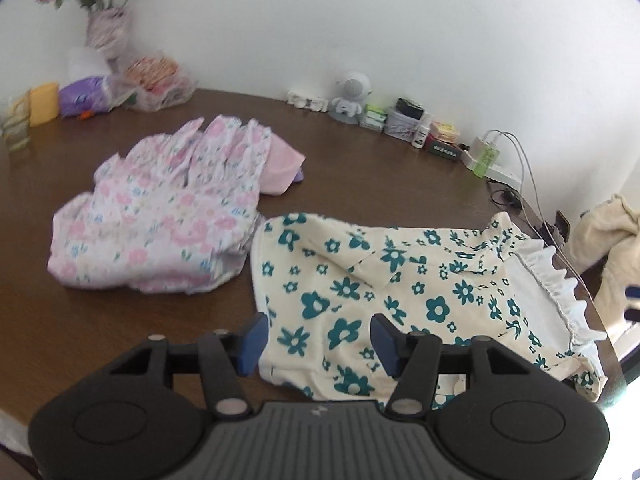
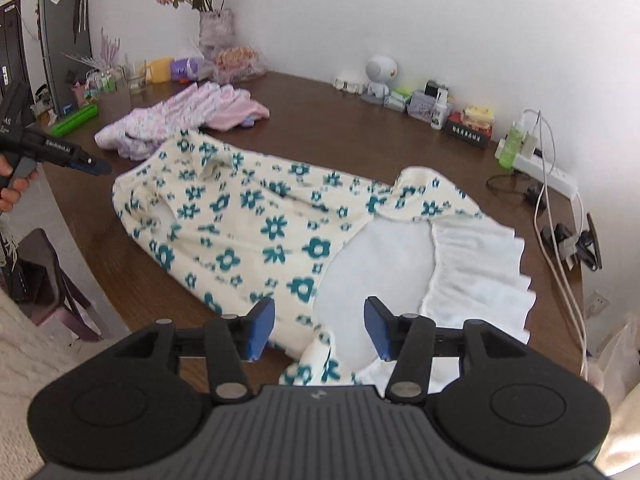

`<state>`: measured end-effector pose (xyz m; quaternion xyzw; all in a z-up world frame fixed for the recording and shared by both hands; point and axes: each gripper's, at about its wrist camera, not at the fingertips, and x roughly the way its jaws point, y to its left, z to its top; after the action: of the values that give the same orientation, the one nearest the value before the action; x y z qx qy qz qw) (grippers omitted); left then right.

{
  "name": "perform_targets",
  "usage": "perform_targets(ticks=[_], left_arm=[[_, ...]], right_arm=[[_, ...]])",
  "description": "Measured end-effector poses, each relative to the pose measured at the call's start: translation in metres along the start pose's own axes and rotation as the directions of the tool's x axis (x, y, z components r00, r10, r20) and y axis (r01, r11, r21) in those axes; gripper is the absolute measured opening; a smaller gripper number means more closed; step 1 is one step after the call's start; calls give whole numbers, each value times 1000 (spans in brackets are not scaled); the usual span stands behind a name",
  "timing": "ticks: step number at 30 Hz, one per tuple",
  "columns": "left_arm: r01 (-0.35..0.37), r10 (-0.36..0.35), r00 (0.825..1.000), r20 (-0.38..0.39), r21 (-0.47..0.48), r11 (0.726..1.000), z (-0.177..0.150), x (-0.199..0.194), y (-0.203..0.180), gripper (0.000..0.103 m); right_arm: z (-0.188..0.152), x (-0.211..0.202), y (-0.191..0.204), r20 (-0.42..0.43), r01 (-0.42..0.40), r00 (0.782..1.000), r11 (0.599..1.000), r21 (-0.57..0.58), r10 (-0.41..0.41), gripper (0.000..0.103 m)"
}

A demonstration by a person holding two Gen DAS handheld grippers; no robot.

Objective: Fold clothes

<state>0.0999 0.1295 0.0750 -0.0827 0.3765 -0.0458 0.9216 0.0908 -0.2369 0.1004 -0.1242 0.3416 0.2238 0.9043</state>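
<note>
Left wrist view, entry one: our left gripper (image 1: 316, 346) hung above the near edge of the cream garment with teal flowers (image 1: 384, 292), its jaws apart and nothing between the pads. Right wrist view, entry two: our right gripper (image 2: 320, 328) stood likewise apart and empty over the same garment's near hem, beside the white frill (image 2: 480, 276).

Progress, as we judged it — one pink floral garment (image 1: 160, 216) lay in a loose pile at the far left of the brown table (image 1: 360, 160), touching the cream one at its corner; whether it counted as folded we could not tell. The cream garment lay spread, one side turned over so the white lining showed; it looked part-folded at most, with further folds left to make.

Containers: a vase (image 2: 216, 28) held pink flowers; a small patterned box (image 2: 424, 106) against the wall held small items we could not identify; a clear glass (image 2: 136, 80) — contents unclear.
</note>
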Motion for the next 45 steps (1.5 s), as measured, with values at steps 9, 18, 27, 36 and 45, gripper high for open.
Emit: perform_targets(ticks=[9,18,27,36,45], left_arm=[[47,27,988,-153,460,887,53,109,-98,56],[94,110,966,-235,714,694,53,187,-131,49],[162,89,956,-280,754,636,57,211,-144,1],[54,86,979,-183,649,759,101,219,-136,1],[71,49,979,-197,559,826,118,223,-122,18]], right_arm=[[100,128,-1,-112,36,992,968,-247,-65,51],[28,147,7,-243,-37,970,990,-137,3,62],[-33,118,-2,-268,16,963,994,112,15,65],[-69,82,-1,-172,225,966,955,192,-193,79],[-97,73,-3,-115,218,975,922,319,-190,79]])
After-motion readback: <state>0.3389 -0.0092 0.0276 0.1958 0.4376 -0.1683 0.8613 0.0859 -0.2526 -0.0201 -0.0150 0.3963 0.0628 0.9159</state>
